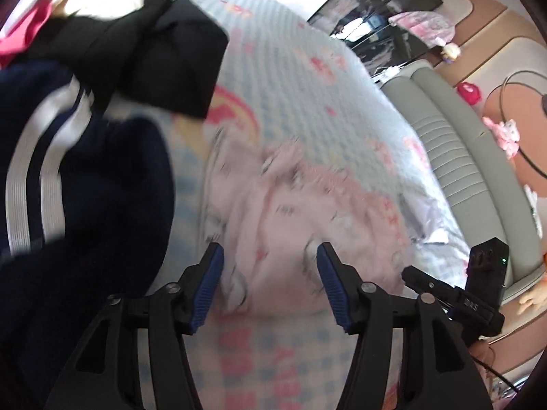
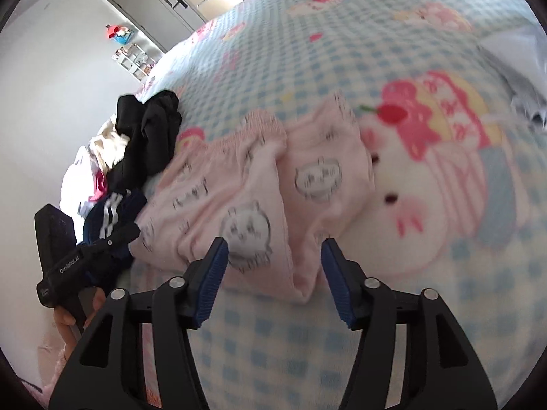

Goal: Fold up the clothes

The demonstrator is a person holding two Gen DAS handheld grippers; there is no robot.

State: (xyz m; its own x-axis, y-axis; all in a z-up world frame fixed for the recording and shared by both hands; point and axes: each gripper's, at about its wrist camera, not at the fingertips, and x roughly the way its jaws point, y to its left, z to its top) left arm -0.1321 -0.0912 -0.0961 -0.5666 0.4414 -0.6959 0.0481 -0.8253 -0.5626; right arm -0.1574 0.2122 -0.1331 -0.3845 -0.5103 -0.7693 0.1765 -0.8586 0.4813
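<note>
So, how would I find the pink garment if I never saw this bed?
Look at the blue checked blanket on the bed. Beside the dark clothes pile lies the pink garment: the only pale pink piece, printed with small cat faces.

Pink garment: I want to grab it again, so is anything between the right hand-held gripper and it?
Nothing visible: the pink garment lies directly ahead of the open right hand-held gripper on the checked blanket; the dark clothes pile sits off beside it.

Each tool (image 1: 270, 256) (image 2: 273, 253) has black angular arms, silver screws and ribbed blue pads (image 2: 212, 280).
</note>
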